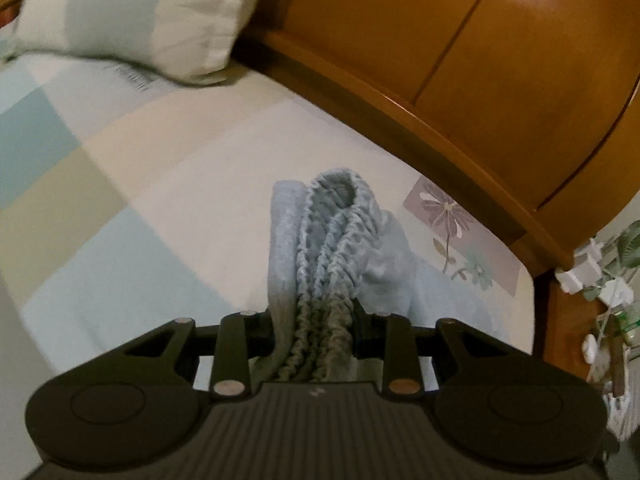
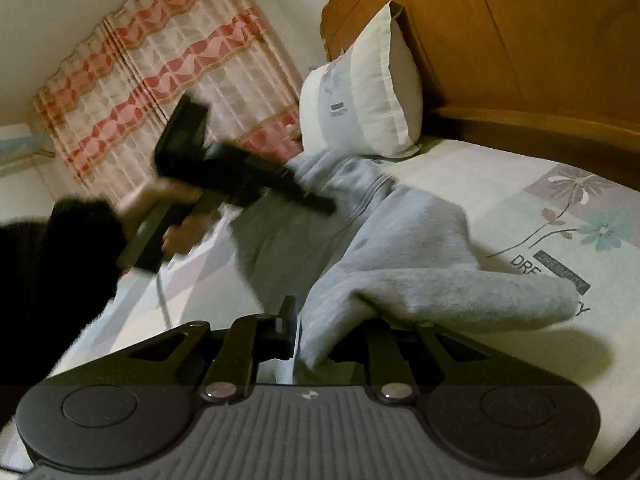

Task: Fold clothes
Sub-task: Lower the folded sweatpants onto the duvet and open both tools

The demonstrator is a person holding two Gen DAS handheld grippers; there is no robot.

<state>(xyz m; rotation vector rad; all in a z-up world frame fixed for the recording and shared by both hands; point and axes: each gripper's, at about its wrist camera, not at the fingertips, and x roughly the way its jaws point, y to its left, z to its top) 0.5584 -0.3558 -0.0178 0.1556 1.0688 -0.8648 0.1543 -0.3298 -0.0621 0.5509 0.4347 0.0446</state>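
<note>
One grey garment lies on one bed, with one pillow and one wooden headboard. Two grippers show: left and right. One striped curtain hangs behind.

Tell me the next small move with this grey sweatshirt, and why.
Probably lower both held edges onto the bedspread and flatten. The left gripper clamps the ribbed hem, the right gripper pinches another edge, and the grey sweatshirt hangs bunched between them.

pillow against wooden headboard | patchwork bedsheet | red-striped curtain | nightstand clutter
</note>
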